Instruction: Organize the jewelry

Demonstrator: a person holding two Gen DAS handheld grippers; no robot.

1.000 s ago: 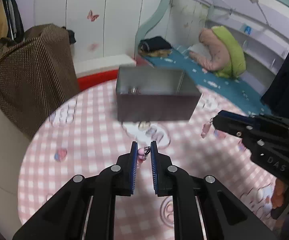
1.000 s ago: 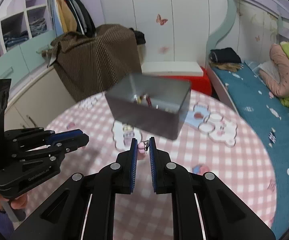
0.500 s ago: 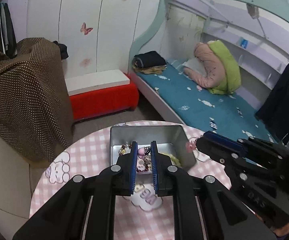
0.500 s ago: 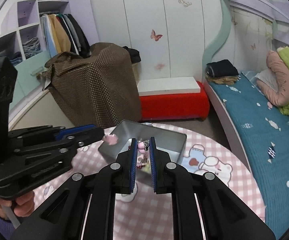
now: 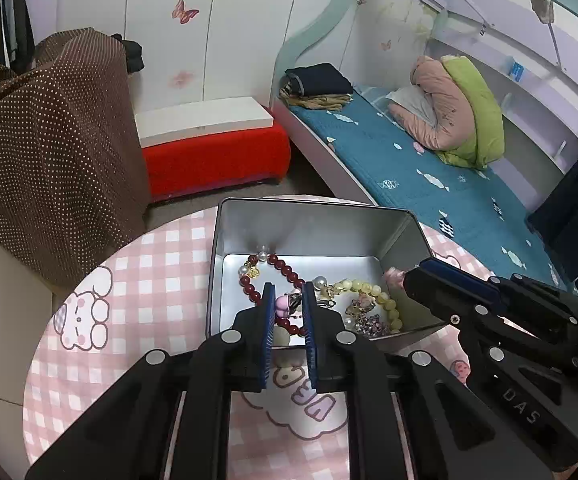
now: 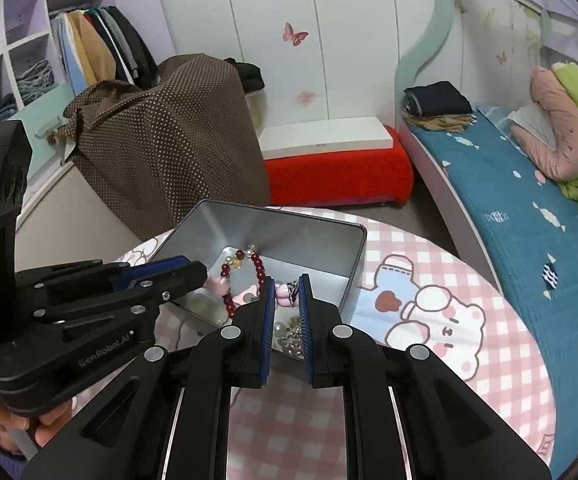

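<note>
Now two small pink charms, each with a metal clasp, are hanging over the open tin box (image 5: 313,232): one pink charm (image 5: 283,305) is being pinched narrowly by the left hand-held gripper (image 5: 287,300), the other charm (image 6: 284,295) by the right hand-held gripper (image 6: 285,292). Inside, a dark red bead bracelet (image 5: 285,270) and a yellow bead bracelet (image 5: 373,292) are lying on shiny metal. The box is standing on the round pink checked surface (image 5: 161,264).

Open silver tin (image 5: 313,222) stands on the worktop, holding a dark red bead bracelet (image 5: 285,268), a pale yellow bead bracelet (image 5: 373,290) and small charms (image 5: 363,306).
</note>
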